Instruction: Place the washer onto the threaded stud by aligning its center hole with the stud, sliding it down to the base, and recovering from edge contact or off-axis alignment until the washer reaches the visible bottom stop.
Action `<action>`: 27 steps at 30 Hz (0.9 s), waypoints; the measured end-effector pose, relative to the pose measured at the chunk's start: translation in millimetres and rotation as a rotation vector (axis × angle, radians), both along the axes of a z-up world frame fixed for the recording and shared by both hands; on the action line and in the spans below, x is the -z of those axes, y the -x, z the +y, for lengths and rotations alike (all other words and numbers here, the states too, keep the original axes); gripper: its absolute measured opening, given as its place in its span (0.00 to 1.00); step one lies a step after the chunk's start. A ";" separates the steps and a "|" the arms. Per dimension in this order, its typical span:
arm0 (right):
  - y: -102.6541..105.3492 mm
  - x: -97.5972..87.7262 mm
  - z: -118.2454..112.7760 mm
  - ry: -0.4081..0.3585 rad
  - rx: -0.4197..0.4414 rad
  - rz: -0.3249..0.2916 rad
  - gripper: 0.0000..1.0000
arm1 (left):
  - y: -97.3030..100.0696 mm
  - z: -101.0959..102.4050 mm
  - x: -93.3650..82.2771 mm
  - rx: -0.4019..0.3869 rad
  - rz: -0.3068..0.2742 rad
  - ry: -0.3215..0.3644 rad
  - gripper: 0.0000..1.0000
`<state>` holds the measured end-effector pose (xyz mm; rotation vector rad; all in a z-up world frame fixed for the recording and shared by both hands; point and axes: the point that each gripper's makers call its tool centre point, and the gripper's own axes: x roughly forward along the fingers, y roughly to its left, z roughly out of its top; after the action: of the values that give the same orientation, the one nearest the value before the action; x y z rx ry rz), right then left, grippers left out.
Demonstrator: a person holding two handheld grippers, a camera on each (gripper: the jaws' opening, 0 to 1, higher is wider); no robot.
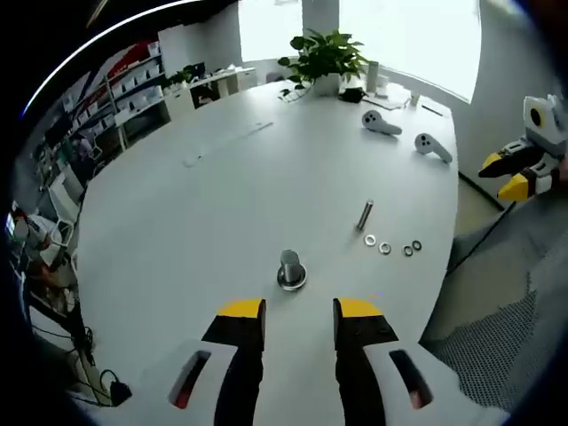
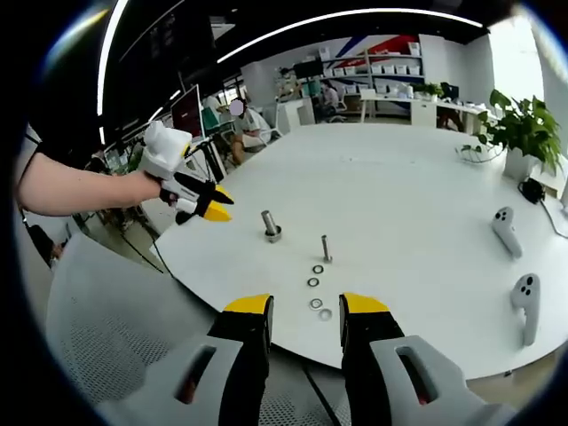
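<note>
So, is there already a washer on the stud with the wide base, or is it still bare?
Bare, as far as visible: the stud stands upright alone, and four washers lie flat on the table nearby.

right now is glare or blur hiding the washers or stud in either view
Left gripper view: windows blown out white, yet the stud and washers read clearly. Right gripper view: even light, washers small but distinct; the table edge bows from fisheye.

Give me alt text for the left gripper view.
The open left gripper hovers over a white table, just short of an upright stud on its round base. Beyond lie a bolt and four washers.
</note>
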<state>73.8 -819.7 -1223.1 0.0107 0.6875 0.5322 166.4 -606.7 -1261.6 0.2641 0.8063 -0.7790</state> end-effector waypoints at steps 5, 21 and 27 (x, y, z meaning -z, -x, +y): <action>2.5 1.0 2.8 0.007 -0.022 0.002 0.32 | 30.4 7.5 -6.7 -0.018 -0.020 0.010 0.30; 5.3 5.3 6.4 0.027 -0.056 0.025 0.32 | 78.8 26.9 -57.8 -0.149 -0.054 0.151 0.34; 5.8 6.7 5.7 0.034 -0.058 0.032 0.31 | 90.6 43.3 -77.7 -0.174 -0.125 0.122 0.33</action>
<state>67.9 -813.9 -1229.8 -0.0328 0.7302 0.5767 75.8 -563.4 -1183.8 0.1298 0.6520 -0.6388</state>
